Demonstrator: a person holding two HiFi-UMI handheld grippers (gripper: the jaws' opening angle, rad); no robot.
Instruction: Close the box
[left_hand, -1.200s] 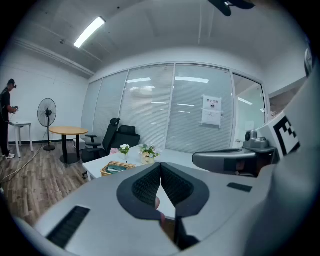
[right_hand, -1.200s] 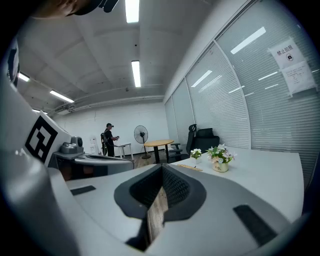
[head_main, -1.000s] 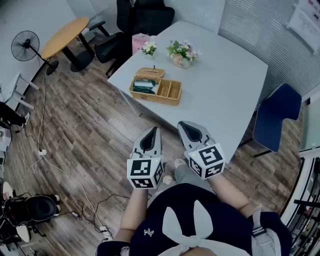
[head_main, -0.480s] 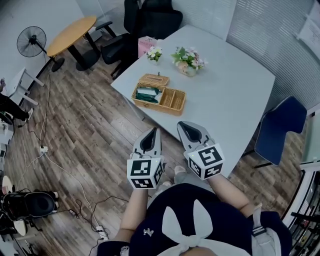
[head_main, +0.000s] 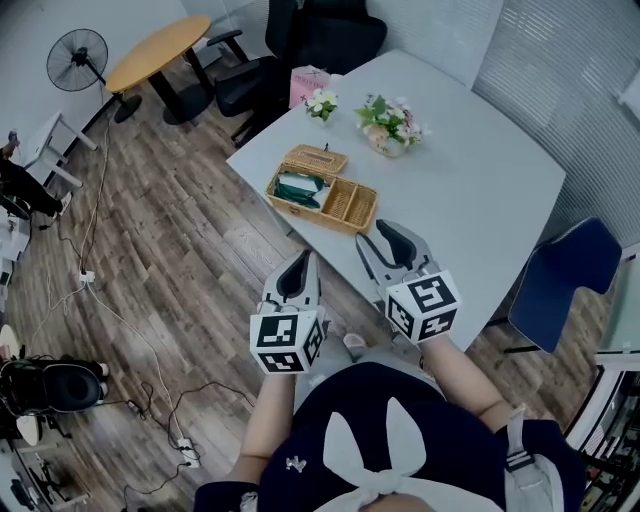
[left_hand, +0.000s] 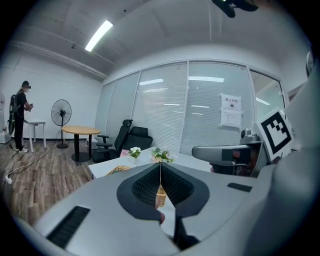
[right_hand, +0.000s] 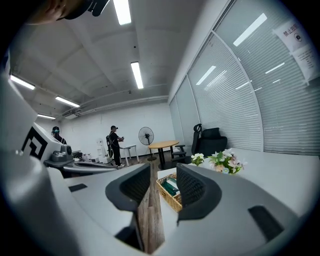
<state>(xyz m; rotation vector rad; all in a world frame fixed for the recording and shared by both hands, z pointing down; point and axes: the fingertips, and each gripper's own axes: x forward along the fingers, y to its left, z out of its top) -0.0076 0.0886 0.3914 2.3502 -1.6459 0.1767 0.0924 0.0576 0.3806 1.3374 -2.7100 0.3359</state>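
Observation:
A wicker box (head_main: 322, 190) stands near the front-left corner of the white table (head_main: 470, 180). Its lid is up and something green lies in one compartment. Both grippers are held level in front of the person, short of the table's edge and apart from the box. My left gripper (head_main: 303, 262) is shut with nothing in it; in the left gripper view (left_hand: 160, 170) its pads meet. My right gripper (head_main: 385, 238) has just been opening and stands open and empty (right_hand: 164, 181). In the right gripper view the box (right_hand: 172, 194) shows between its jaws, further off.
Two small flower pots (head_main: 390, 122) (head_main: 320, 103) stand behind the box. Black office chairs (head_main: 300, 40) are at the table's far end and a blue chair (head_main: 560, 285) at its right. Left are a round wooden table (head_main: 160, 50), a fan (head_main: 78, 50) and floor cables.
Both grippers have moved closer to the table and the box. The right gripper's jaws, shut before, now stand apart. The left gripper's jaws stay shut.

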